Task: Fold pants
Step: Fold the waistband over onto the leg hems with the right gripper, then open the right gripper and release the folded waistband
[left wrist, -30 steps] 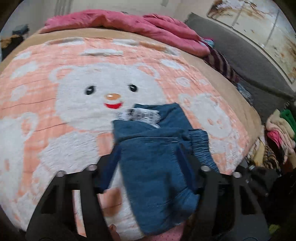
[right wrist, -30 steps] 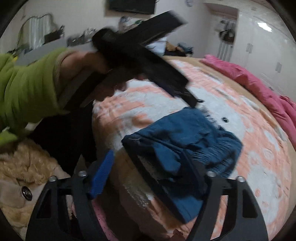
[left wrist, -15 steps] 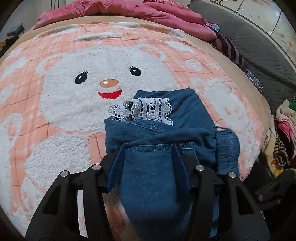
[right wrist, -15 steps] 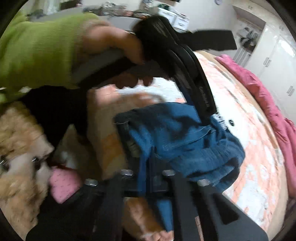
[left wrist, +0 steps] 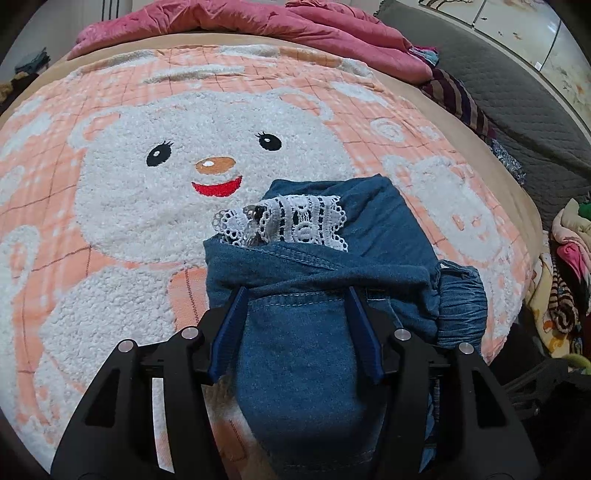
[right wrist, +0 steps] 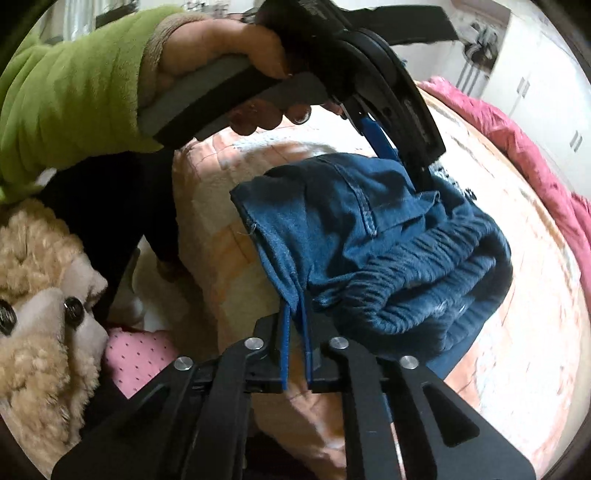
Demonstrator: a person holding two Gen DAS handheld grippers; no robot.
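Note:
Blue denim pants lie bunched near the front edge of a bed, with white lace trim showing at the far fold. My left gripper is half closed around a thick fold of one leg, and the cloth fills the gap from pad to pad. In the right wrist view the pants lie crumpled, elastic waistband nearest. There my right gripper is shut on a thin denim edge. The left gripper comes down onto the pants from above, held by a hand in a green sleeve.
The bed carries a peach blanket with a white bear on it. A pink quilt is heaped along the far side. Piled clothes sit right of the bed. A fluffy beige coat lies off the near edge.
My right gripper stood open a second ago and has closed on the edge of the pants. Both grippers have sunk closer to the bed. The left jaws keep the same gap.

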